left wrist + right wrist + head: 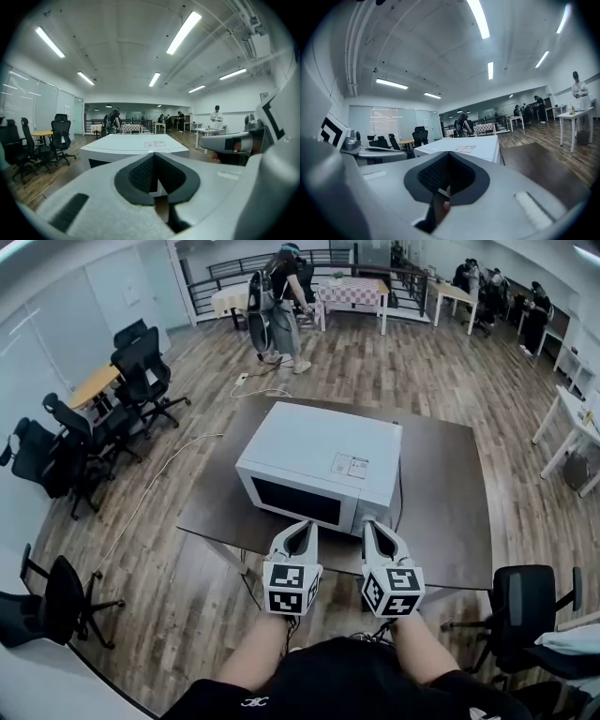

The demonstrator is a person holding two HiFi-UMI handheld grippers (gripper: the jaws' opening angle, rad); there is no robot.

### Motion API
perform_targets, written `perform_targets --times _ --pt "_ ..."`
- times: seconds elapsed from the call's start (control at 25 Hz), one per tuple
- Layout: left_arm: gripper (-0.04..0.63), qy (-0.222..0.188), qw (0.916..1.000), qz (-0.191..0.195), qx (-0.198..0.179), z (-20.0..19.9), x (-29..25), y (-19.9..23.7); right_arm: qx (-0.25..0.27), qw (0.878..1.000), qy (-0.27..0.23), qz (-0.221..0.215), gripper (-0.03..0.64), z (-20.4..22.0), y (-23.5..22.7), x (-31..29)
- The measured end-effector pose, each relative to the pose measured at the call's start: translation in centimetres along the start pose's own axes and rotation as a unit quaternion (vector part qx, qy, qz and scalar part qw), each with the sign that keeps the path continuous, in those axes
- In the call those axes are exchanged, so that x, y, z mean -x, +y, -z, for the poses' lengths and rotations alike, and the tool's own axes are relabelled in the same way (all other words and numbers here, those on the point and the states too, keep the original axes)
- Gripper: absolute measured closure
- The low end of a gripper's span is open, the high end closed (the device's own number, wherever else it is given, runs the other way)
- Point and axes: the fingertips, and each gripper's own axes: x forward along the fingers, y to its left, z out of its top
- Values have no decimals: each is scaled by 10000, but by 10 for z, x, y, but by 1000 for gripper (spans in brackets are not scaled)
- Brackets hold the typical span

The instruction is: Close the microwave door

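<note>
The white microwave (323,457) stands on the dark brown table (441,502), and its door with the dark window (295,502) lies flush with the front. My left gripper (302,525) hovers just before the door's right part, jaws together and empty. My right gripper (370,525) floats beside it, in front of the control panel, jaws also together with nothing in them. In the left gripper view the microwave (133,143) sits just beyond the shut left gripper (154,155). The right gripper view shows the microwave (466,146) past the shut right gripper (448,157).
Black office chairs (141,376) and a small wooden table stand at the left. Another black chair (525,610) is at the table's near right corner. A white cable (155,486) runs over the wood floor. A person (279,306) stands at the back; others sit at far tables.
</note>
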Motion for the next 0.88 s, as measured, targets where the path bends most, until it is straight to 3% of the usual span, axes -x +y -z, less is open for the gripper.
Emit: perform_targets --times 0.28,0.48,0.88 --pt "591 131 9998 -138 89 11 21 23 -32 9998 101 -168 609 9 26 -10" --pt "591 165 9995 -270 -85 12 28 29 -113 9995 123 -263 609 13 36 -14" --pt "591 173 9997 -166 105 15 32 30 -117 9994 142 -299 609 14 41 -16"
